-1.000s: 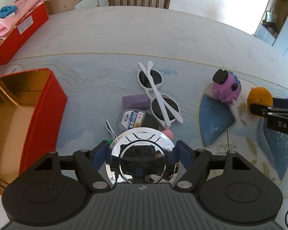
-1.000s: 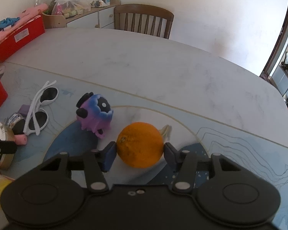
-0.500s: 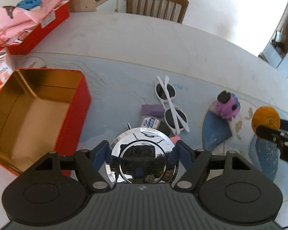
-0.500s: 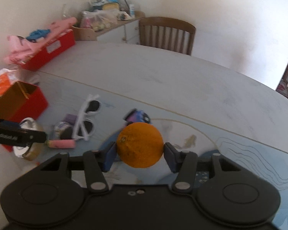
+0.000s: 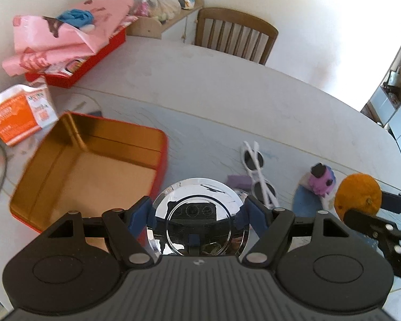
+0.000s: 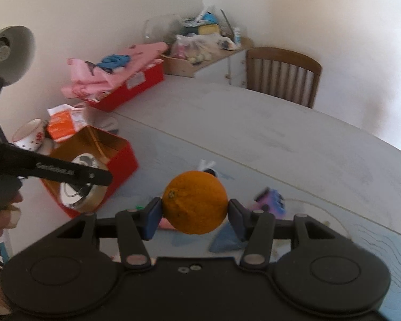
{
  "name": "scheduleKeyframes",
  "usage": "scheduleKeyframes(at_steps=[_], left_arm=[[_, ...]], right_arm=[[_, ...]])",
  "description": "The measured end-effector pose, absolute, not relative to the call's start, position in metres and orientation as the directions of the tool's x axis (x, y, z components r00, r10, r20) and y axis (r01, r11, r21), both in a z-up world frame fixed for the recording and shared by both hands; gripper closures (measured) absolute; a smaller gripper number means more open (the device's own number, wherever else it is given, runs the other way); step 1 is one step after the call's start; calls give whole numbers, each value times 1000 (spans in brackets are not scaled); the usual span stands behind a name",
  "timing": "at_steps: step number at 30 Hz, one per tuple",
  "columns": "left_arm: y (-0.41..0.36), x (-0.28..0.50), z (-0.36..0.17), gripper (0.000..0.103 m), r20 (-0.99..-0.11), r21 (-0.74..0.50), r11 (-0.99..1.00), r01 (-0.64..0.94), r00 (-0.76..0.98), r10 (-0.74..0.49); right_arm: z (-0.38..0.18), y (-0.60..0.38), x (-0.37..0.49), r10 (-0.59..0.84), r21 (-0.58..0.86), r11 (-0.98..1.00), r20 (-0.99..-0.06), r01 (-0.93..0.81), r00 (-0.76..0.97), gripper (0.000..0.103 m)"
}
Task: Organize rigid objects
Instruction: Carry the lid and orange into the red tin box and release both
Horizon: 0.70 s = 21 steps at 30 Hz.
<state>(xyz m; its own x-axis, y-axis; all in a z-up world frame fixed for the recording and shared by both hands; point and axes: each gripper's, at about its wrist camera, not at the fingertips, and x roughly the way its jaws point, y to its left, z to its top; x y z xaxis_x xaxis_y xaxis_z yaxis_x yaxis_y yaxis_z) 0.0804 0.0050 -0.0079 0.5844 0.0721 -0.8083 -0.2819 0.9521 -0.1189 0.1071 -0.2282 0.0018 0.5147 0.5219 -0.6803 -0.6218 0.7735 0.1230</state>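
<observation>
- The left gripper (image 5: 197, 215) was clamped on a shiny round metal tin (image 5: 197, 211), its blue pads pressing both sides, held above the worktop (image 5: 227, 93) just beside the right wall of the open red tin box (image 5: 93, 165).
- The right gripper (image 6: 195, 211) was closed on an orange (image 6: 195, 202), lifted clear of the worktop.
- The red tin box stood open near the worktop's left edge, its gold inside bare in the left wrist view.
- White sunglasses (image 5: 258, 171), a small purple block (image 5: 238, 179) and a purple toy (image 5: 322, 180) lay on the worktop toward its near right side.
- An orange-and-white packet (image 5: 21, 113) sat by the left edge behind the box; a red tray of pink cloth (image 5: 72, 42) occupied the far left corner.
</observation>
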Motion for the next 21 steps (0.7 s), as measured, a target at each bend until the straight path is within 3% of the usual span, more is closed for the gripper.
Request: scheduleKeyframes(at_steps=[21], left_arm=[[159,112,-22,27,-817,-115,938,-327,568,98]], right_arm=[[5,-71,74,596,145,659,-699,-738,395,51]])
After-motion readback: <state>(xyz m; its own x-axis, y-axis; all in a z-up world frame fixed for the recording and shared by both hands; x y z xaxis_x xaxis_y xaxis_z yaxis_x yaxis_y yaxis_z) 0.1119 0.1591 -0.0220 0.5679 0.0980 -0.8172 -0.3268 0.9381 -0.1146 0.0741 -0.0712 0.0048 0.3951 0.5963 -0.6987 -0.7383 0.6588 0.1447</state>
